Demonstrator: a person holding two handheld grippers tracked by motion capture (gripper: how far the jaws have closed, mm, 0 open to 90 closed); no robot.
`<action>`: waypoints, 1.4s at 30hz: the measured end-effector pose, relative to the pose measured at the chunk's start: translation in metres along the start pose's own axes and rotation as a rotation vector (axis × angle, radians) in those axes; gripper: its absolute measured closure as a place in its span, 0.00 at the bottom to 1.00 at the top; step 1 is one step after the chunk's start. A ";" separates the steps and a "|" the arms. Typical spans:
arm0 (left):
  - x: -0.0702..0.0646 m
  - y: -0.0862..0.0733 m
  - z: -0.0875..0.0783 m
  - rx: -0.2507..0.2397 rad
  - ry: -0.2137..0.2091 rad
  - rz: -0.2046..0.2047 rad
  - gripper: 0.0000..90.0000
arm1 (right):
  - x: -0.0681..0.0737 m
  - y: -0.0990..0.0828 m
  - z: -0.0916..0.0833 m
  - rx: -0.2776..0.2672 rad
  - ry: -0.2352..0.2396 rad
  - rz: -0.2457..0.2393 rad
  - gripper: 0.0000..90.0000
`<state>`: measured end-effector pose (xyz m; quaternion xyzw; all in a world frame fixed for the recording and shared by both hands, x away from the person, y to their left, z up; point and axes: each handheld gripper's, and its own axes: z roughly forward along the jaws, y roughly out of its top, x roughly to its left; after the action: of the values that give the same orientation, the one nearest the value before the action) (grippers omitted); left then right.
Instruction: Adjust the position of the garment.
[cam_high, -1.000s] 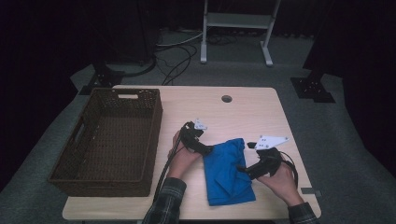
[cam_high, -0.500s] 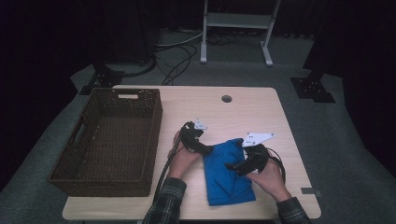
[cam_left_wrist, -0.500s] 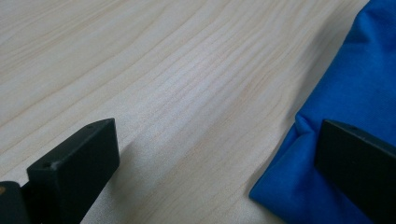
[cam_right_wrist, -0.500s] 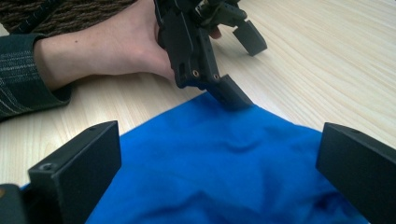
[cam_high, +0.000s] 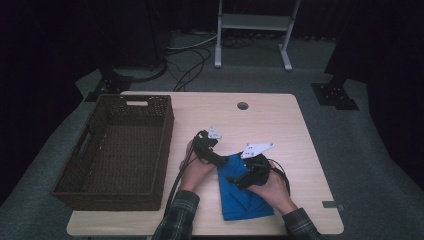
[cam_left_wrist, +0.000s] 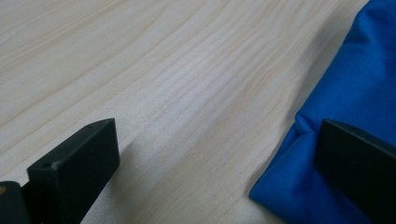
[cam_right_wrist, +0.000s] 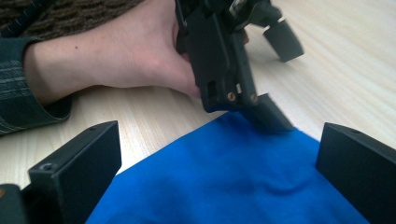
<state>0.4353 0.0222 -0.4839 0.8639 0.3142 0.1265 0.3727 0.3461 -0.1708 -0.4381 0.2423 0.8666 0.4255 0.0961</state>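
On the near right part of the table (cam_high: 300, 125), a blue cloth (cam_high: 243, 192) lies folded flat, just right of the basket (cam_high: 100, 150). High view: both hands low over the cloth, left gripper (cam_high: 216, 156) at its far left corner, right gripper (cam_high: 245, 179) over its middle; jaw gaps too small to read from there.

Left gripper view adds close detail: jaws wide apart, holding nothing; one jaw over bare wood, the other on the cloth's corner, where the folded edge bulges up.

Right gripper view: its own jaws spread wide, empty, low over the cloth. Farther off it shows the left hand (cam_right_wrist: 135, 51) wrapped round the left gripper, one jaw tip pressed on the cloth edge, the other on the wood beyond, plus a plaid sleeve (cam_right_wrist: 23, 88) cuff.

Cloth: smooth knit-like fabric, soft creases, rectangular fold. Table: pale wood grain, rounded corners, a round hole (cam_high: 243, 106) near the far edge. Basket: dark brown wicker, rectangular, slot handles. Grippers: black plastic, blocky jaws, grey three-cornered plates on top. No readable writing anywhere.
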 end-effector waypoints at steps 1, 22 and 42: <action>0.000 0.000 0.000 0.000 0.000 0.000 0.00 | 0.000 0.000 0.000 0.000 0.000 0.000 0.00; 0.000 0.000 0.000 -0.001 0.000 0.001 0.00 | 0.007 -0.028 0.015 0.120 -0.051 -0.005 0.00; 0.000 0.000 0.000 0.001 0.000 0.001 0.00 | 0.001 -0.068 -0.031 0.148 -0.074 -0.017 0.00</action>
<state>0.4353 0.0222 -0.4838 0.8642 0.3139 0.1266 0.3723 0.3105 -0.2274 -0.4724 0.2571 0.8935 0.3502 0.1133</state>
